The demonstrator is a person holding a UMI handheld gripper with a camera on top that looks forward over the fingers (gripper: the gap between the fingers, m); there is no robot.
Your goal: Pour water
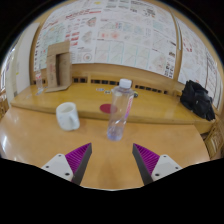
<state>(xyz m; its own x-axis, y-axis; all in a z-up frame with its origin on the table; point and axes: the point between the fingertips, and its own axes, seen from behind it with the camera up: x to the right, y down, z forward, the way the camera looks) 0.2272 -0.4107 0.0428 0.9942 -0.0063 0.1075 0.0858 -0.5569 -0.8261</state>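
A wooden table (pixel 40 140) is filling the middle band of the frame, its pale orange top bending with the lens from the left edge to the right. Behind it, across the whole upper part of the frame, a wall of printed posters (pixel 120 35) is hanging, white sheets with small red and grey figures that are too small to read. At the right of the frame a black bag (pixel 197 98) is sitting on the far side of the table. In the upper left, a brown cardboard box (pixel 58 65) is standing upright against the wall.

The gripper (pixel 112 158) is reaching in from the bottom centre, its two fingers spread wide apart and holding nothing; a purple pad (pixel 78 157) is showing on the left finger, and its twin on the right.

A clear plastic water bottle (pixel 120 110) with a pale cap is standing at the centre of the frame, just ahead of the fingers and in line with the gap between them, leaning slightly to the right at the top. It is not touching either finger. To its left, at centre left, a white cup (pixel 67 115) is resting on the tabletop, well apart from the bottle. Just behind the bottle, a small dark red disc (pixel 106 107) is lying flat on the table.
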